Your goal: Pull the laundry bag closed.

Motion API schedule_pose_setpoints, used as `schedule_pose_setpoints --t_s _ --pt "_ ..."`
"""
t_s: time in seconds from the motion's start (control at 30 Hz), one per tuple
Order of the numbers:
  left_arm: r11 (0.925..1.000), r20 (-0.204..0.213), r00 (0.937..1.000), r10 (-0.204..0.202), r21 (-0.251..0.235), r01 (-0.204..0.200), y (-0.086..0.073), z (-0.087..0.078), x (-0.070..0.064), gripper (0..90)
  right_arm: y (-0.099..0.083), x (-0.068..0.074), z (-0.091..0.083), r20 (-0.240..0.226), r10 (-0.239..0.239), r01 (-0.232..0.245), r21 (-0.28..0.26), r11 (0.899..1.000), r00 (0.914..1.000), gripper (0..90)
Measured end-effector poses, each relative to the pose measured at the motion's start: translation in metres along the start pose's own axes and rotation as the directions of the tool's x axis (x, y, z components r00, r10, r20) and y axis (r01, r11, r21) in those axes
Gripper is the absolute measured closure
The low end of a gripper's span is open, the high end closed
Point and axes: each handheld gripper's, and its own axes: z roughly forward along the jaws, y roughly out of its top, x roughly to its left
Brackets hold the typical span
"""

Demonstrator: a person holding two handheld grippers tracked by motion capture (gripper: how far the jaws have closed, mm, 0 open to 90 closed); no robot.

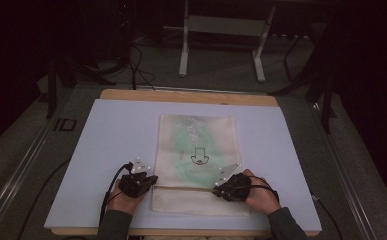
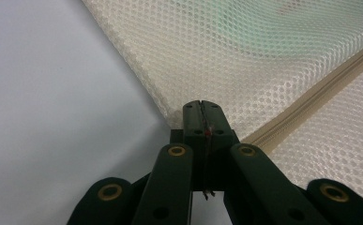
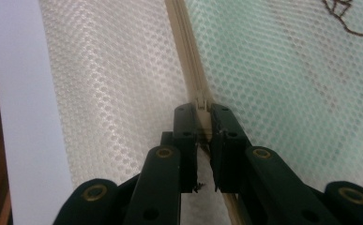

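A cream mesh bag [image 1: 196, 150] lies flat on the pale mat [image 1: 116, 130], with something green and a black drawing inside it. A zipper [image 1: 186, 187] runs across its near part. My left gripper [image 1: 153, 179] is shut on the bag's left edge, just beside the zipper's end. In the left gripper view the jaws [image 2: 201, 110] pinch the mesh bag [image 2: 263, 56] next to the zipper [image 2: 310, 101]. My right gripper [image 1: 216, 189] sits on the zipper toward its right end. In the right gripper view it [image 3: 201, 112] is shut on the zipper slider [image 3: 201, 102], with the zipper [image 3: 184, 37] running ahead.
The mat covers a wooden table whose far edge [image 1: 186, 96] shows behind it. A white metal stand [image 1: 183, 50] and cables [image 1: 136, 70] are on the floor beyond. Bare mat lies left and right of the bag.
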Motion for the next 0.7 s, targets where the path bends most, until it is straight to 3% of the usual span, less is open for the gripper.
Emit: schedule_pose_setpoints --t_s 0.7 --pt "1.0000 -0.002 1.0000 0.002 0.000 -0.002 0.000 0.000 0.000 89.6 -0.014 -0.004 -0.017 0.017 0.033 -0.033 -0.011 0.999 0.9993 82.4"
